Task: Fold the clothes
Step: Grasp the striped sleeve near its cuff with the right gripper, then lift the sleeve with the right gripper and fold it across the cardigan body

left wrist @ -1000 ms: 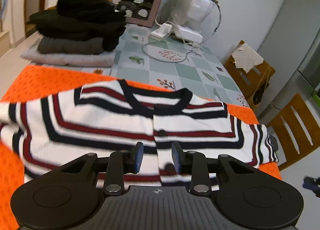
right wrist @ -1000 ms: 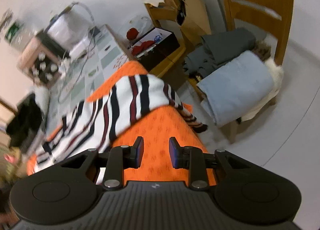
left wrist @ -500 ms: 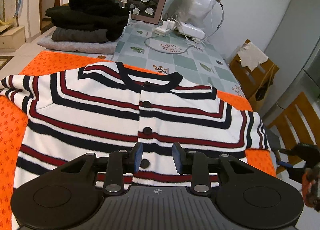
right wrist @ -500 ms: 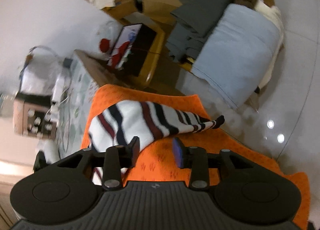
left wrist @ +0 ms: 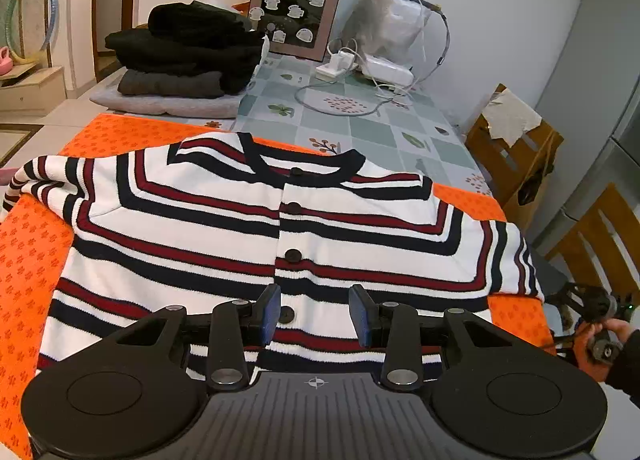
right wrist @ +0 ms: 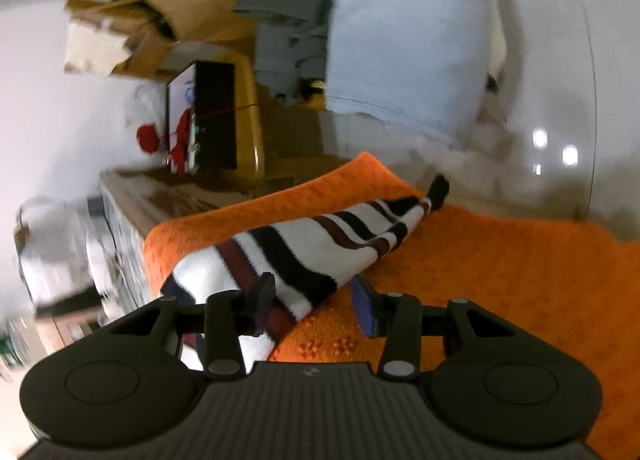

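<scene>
Striped cardigan (left wrist: 224, 228) lies flat, buttoned, on the orange mat (left wrist: 28, 260) on the bench; its sleeve (right wrist: 320, 248) hangs off the right edge.
Left gripper (left wrist: 314, 314) spread, empty; right gripper (right wrist: 316, 302) closing around the sleeve, pads not yet pressing. We risk dragging the body askew; the clothes stack (left wrist: 184, 56) limits far room.

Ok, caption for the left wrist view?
Open left gripper poised over the hem of a striped cardigan spread flat on orange cloth.

Honestly can't read a single word or number from here; the stickers on the pink cabinet (left wrist: 296, 16) are just pictures.
</scene>
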### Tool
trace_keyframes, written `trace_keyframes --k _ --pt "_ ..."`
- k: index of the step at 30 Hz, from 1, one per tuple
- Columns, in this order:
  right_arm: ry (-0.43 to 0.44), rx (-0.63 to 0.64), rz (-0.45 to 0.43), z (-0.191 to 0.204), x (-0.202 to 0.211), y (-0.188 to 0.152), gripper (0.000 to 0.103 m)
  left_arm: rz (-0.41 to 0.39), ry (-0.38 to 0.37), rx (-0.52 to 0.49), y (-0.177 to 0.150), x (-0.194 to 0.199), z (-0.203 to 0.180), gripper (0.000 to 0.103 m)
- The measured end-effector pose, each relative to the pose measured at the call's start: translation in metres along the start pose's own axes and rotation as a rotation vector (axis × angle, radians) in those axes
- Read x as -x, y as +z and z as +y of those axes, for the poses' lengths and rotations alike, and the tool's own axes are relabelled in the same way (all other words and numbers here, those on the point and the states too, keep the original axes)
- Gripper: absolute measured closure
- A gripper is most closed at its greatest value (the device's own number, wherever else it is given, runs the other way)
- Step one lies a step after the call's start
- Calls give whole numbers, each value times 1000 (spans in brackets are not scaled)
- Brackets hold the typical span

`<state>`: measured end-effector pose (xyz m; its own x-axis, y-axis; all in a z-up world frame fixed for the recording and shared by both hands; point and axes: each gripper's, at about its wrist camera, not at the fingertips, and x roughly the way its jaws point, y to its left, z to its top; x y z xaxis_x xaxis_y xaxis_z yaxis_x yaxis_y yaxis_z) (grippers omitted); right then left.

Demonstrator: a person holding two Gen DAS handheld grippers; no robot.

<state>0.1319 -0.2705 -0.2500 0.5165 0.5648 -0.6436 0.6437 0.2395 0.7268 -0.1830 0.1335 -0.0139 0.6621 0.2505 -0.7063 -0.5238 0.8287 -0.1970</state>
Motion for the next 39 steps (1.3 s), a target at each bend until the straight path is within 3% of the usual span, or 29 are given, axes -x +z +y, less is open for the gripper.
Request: trace_keyframes --k 2,3,8,12,17,24,28,31,37,39 --pt "36 -55 -12 -8 -3 1 94 -1 0 -1 -1 1 -1 63" --pt "52 -71 -26 -11 -2 0 96 -1 -1 -1 -1 1 -1 63" --pt "113 -31 -98 -7 24 -7 97 -5 -12 -4 1 -2 -1 63" --pt "136 114 -181 8 67 -24 97 -5 -30 -5 3 -6 -2 63" --pt "181 405 -269 46 109 -54 98 -1 -59 -13 6 -10 -1 63" --pt "271 1129 -286 133 134 -146 98 -15 -74 10 10 -8 8 63" --pt "317 1467 -137 155 121 -206 98 -26 -69 41 8 -2 15 63" --pt "310 1652 32 153 104 -245 98 -31 -55 64 5 2 21 63" --pt "196 1930 324 120 74 -294 98 -23 -28 115 -4 6 34 63" --pt "140 1970 404 106 70 -300 96 -13 -23 128 -7 6 37 63"
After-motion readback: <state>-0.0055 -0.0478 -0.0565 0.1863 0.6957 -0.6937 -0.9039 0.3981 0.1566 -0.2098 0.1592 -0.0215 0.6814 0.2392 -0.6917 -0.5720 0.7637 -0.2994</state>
